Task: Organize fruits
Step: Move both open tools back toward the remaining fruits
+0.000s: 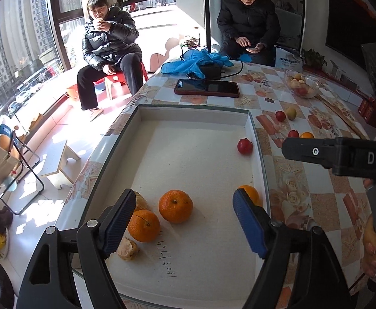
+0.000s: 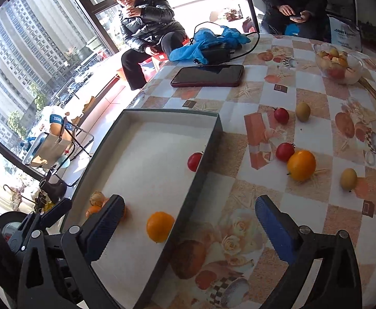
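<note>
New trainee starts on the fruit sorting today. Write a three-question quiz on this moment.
1. True or false: the left gripper is shut on a tangerine.
2. Which fruit in the white tray lies farthest from the grippers?
A. the red tomato
B. the smooth orange
C. a yellow-green fruit
3. Fill in: on the tablecloth, the large orange touches a small red ____.

Key
1. False: its jaws are open, with the tangerine loose in the tray.
2. A
3. tomato
</note>
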